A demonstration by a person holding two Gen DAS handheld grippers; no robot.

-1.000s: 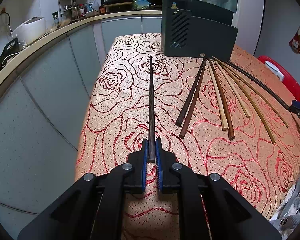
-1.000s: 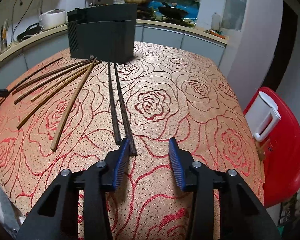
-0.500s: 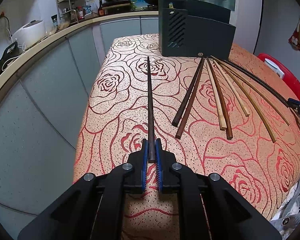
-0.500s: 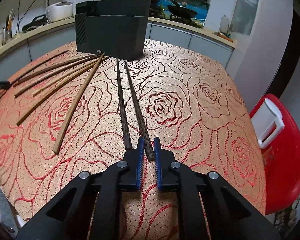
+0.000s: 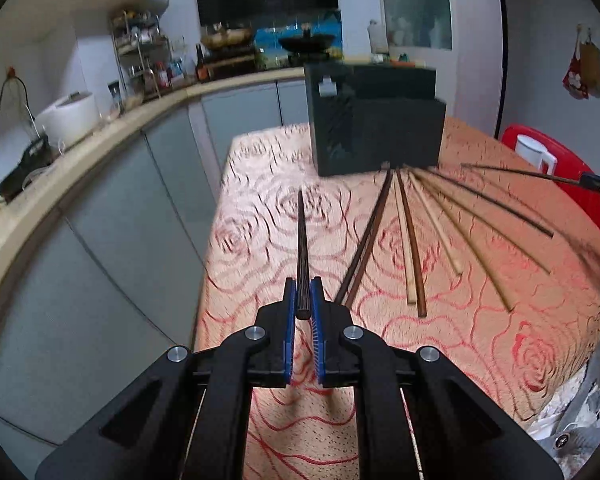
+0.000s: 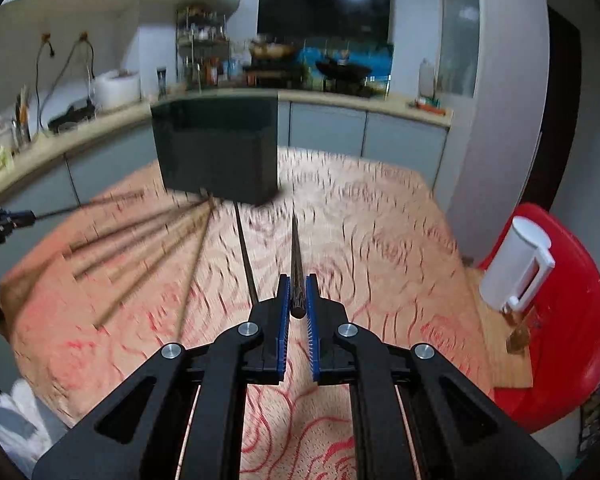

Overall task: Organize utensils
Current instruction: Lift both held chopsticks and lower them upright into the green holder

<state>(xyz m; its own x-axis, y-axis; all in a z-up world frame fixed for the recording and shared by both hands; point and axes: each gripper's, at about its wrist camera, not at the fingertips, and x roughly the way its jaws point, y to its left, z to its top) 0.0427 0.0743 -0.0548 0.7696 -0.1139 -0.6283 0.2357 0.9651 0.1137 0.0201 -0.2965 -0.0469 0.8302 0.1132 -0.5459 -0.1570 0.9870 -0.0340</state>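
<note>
My left gripper (image 5: 303,295) is shut on a dark chopstick (image 5: 301,240) and holds it above the rose-patterned tablecloth (image 5: 500,340), pointing at the black utensil box (image 5: 376,120). My right gripper (image 6: 297,293) is shut on another dark chopstick (image 6: 296,256), also lifted and pointing toward the black utensil box (image 6: 216,148). Several brown and dark chopsticks (image 5: 416,240) lie fanned on the cloth in front of the box. One dark chopstick (image 6: 246,252) lies just left of my right gripper.
A red chair (image 6: 572,320) with a white jug (image 6: 512,268) stands at the table's right. A kitchen counter (image 5: 80,148) with appliances curves behind and to the left. The table edge drops off on the left in the left wrist view.
The right gripper closed on a dark chopstick. Both grippers then rose from the cloth with their chopsticks, tilting up toward the box; the current frames are motion-blurred.
</note>
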